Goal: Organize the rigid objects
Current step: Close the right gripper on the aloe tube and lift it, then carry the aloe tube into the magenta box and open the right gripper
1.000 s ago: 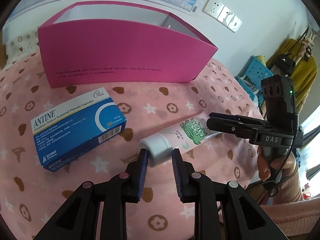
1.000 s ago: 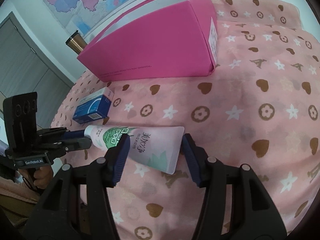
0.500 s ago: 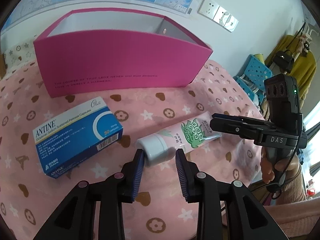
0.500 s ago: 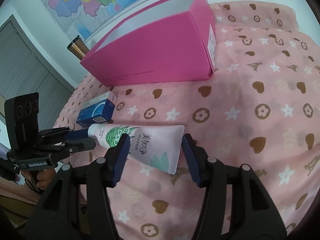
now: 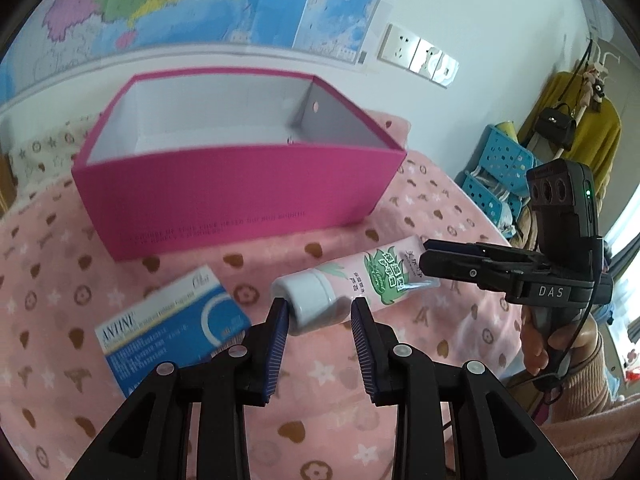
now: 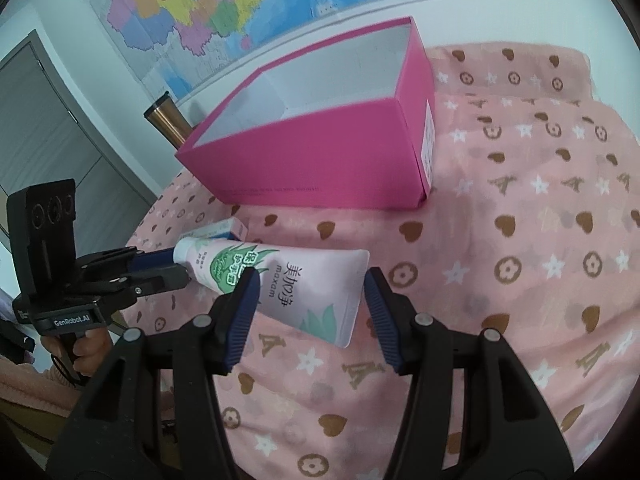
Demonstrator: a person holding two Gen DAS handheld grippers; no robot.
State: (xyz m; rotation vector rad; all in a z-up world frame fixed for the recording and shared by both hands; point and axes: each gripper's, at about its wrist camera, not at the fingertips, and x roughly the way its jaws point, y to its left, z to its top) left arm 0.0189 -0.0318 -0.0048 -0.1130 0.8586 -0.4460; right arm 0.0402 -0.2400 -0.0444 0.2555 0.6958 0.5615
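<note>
- Pink patterned cloth (image 5: 40, 280) is covering the whole work surface. It is looking soft and a little rumpled, so nothing is sitting dead flat on it.
- Open-topped pink box (image 5: 240, 200) is standing at the back, white inside. No contents are showing from my angles. I am judging it to be the bin for the loose items.
- Blue medicine carton (image 5: 172, 332) is lying flat on the cloth in front of the box, off to the left and untouched. I am expecting it to be light, stiff and square-edged, best taken across its narrow sides.
- Tube (image 6: 304, 284), pale pink with green leaf print, is hanging between my two claws in front of the box, and it appears to be clear of the cloth.
- My right gripper (image 6: 310, 280) is clamping the flat crimped end across its width, both pads on the edges.
- My left gripper (image 5: 318, 312) is straddling the white cap (image 5: 308, 296). One pad is touching it and the other is showing a sliver of gap, so I am not counting that as a grip.
- Handling: I am reckoning the body light, squashy and slick, bending under a squeeze. The cap and the crimp are the only firm parts. I am favouring the cap or the shoulder just behind it, with gentle pressure so that nothing oozes out.
</note>
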